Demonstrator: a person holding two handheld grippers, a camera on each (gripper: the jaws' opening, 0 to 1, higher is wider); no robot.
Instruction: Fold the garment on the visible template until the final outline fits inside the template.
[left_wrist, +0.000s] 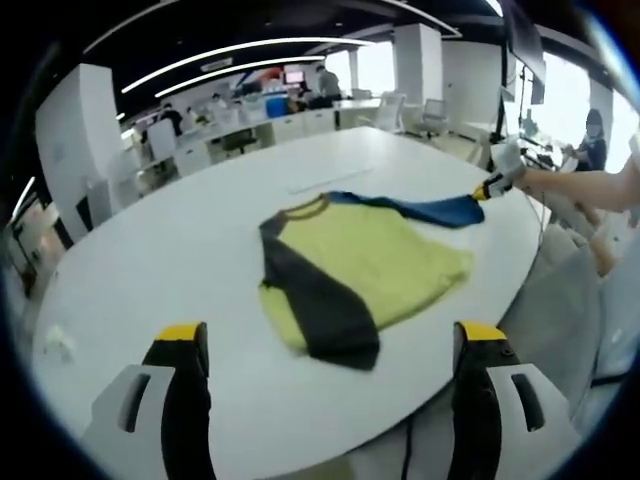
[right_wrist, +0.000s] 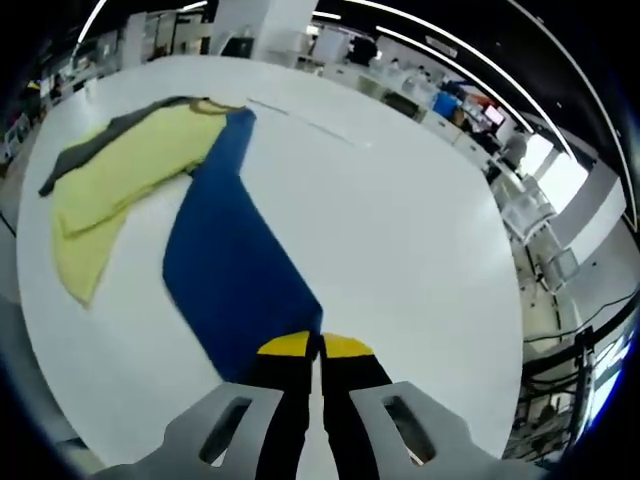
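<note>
White oval table (left_wrist: 150, 270) in open office bore yellow garment (left_wrist: 370, 262), dark sleeve (left_wrist: 320, 300) already folded across body. Right gripper (right_wrist: 320, 350), jaws pressed together, pinched blue sleeve (right_wrist: 225, 260) outstretched. Left gripper (left_wrist: 330, 345) hovered, jaws spread. Folding judged early; template undiscernible.

White round table (left_wrist: 200, 250), office desks (left_wrist: 290, 120) behind — seated people, ceiling light strips (left_wrist: 220, 50)
</note>
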